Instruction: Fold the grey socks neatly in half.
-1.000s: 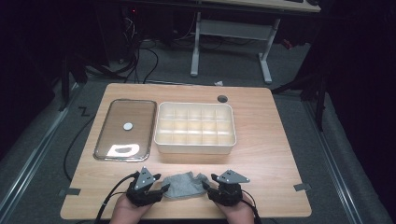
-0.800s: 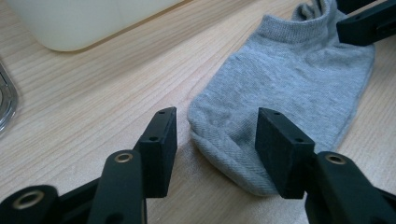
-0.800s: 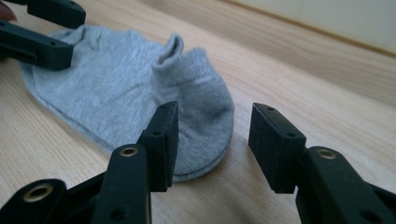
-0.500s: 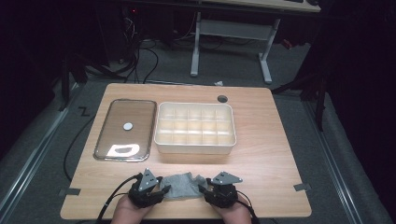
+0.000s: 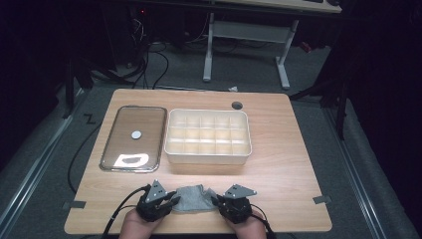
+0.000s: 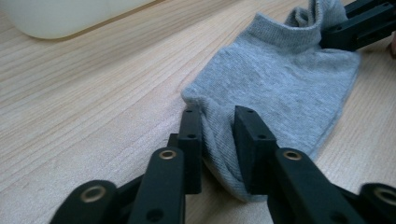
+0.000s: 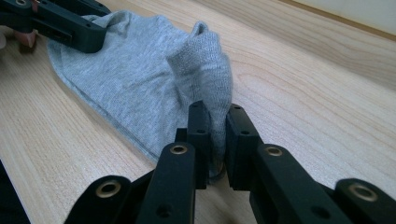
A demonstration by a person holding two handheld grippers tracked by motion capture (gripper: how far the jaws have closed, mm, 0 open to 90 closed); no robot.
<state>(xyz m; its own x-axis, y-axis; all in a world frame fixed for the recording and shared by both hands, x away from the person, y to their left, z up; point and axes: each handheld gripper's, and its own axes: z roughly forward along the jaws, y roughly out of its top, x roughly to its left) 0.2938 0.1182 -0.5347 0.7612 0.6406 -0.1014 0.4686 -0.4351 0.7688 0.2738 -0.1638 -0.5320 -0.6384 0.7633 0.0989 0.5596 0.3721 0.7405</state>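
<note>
Low at the near edge of the table (image 5: 293, 169), both hands, wrists entering from the bottom of the high view, knuckles up, grippers pointed inward toward each other. Between them, flat on the wood, a grey sock (image 5: 193, 197), well short of the white divided box (image 5: 208, 137) and the lidded metal tray (image 5: 133, 138) farther back. Left hand (image 5: 135, 225) low and level, left gripper (image 5: 171, 203) angled in from the sock's left end; in the left gripper view (image 6: 218, 140), jaws just been closing, now pinched on a fold of the sock's edge, cloth bunched between the pads. Right hand (image 5: 248, 226) likewise flat, right gripper (image 5: 216, 200) aimed at the sock's right end; in the right gripper view (image 7: 217, 135), jaws also just been closing, now nearly together and clamped on a raised ridge of fabric, the cuff standing up in a peak just past the tips. Rest of the sock lying limp on the table, spread between the two grips, not lifted. Opposite gripper seen in each gripper view at the far end of the sock, holding its own corner. Cables trailing back off the near edge on both sides.
</note>
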